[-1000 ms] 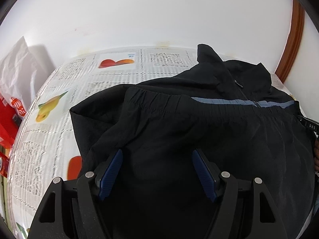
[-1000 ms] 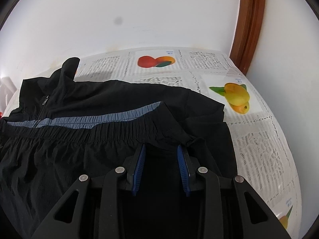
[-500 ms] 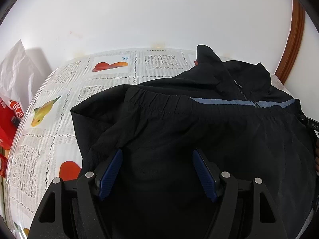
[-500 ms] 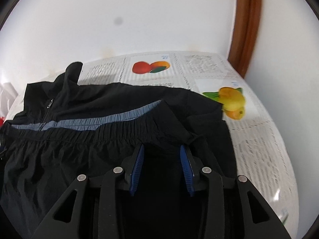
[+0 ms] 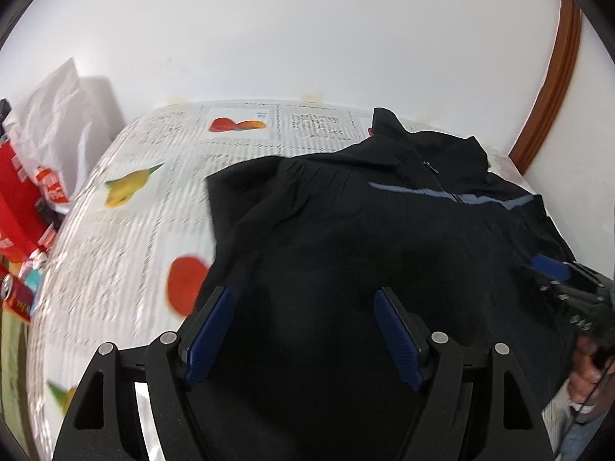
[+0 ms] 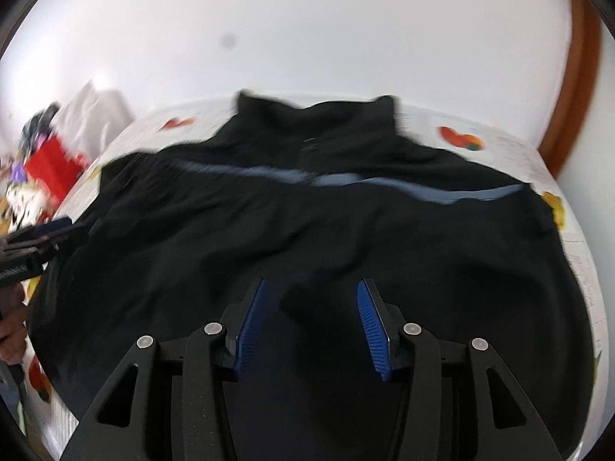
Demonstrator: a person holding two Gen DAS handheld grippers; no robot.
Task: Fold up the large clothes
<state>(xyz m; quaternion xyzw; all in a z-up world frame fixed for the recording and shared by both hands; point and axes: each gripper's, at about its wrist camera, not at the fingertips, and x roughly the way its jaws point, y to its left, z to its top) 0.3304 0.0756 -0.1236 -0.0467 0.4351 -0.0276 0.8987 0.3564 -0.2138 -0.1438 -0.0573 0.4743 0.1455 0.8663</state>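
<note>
A black jacket with a blue-grey chest stripe and a zipped collar lies folded on the table, its lower half laid up over the chest. It also fills the right wrist view. My left gripper is open and empty, above the jacket's left part. My right gripper is open and empty, above the jacket's middle. The right gripper shows at the right edge of the left wrist view. The left gripper shows at the left edge of the right wrist view.
The table carries a white lace cloth with fruit prints. A white plastic bag and red boxes stand at the table's left end. A white wall is behind, with a brown wooden frame at the right.
Both grippers have drawn back and risen from the jacket. The right gripper's jaws have opened wider and it has swung left toward the jacket's middle. The views are blurred by motion.
</note>
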